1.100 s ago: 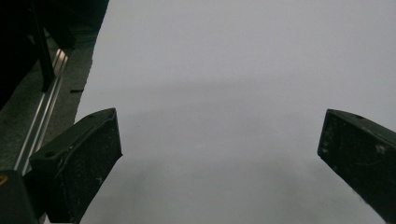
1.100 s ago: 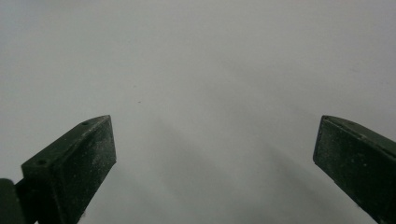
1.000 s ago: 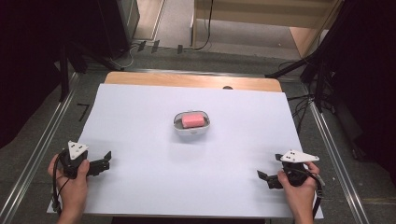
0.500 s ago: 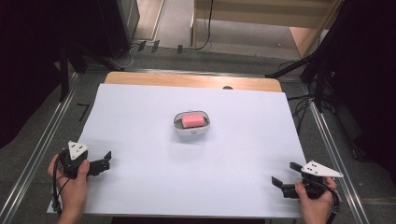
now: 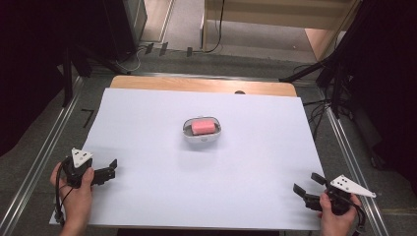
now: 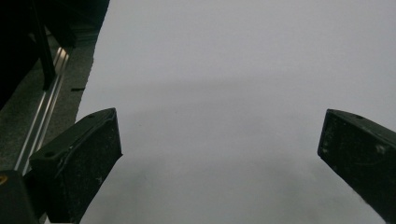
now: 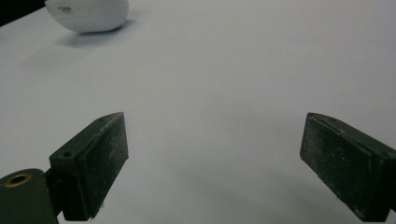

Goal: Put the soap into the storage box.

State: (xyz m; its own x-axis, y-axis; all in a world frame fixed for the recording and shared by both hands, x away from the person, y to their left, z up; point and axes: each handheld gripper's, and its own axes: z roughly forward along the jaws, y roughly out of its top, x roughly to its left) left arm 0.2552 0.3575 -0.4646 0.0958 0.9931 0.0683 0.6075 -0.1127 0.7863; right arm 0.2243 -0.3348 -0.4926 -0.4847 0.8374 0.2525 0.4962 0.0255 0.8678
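Note:
A small white bowl stands near the middle of the white table sheet, and a pink block lies inside it. My left gripper rests low at the front left corner, held by a hand, jaws wide open over bare sheet. At the front right corner my right gripper is open too, with nothing between its jaws. The right gripper view catches the bowl at its top left, far ahead of the jaws.
A wooden table edge shows beyond the sheet. Metal rails run along both sides of the table. Cables and dark stands lie on the floor behind and to the right.
My right gripper has drawn back toward the front right corner of the sheet and sits lower. The left gripper and the bowl have stayed put.

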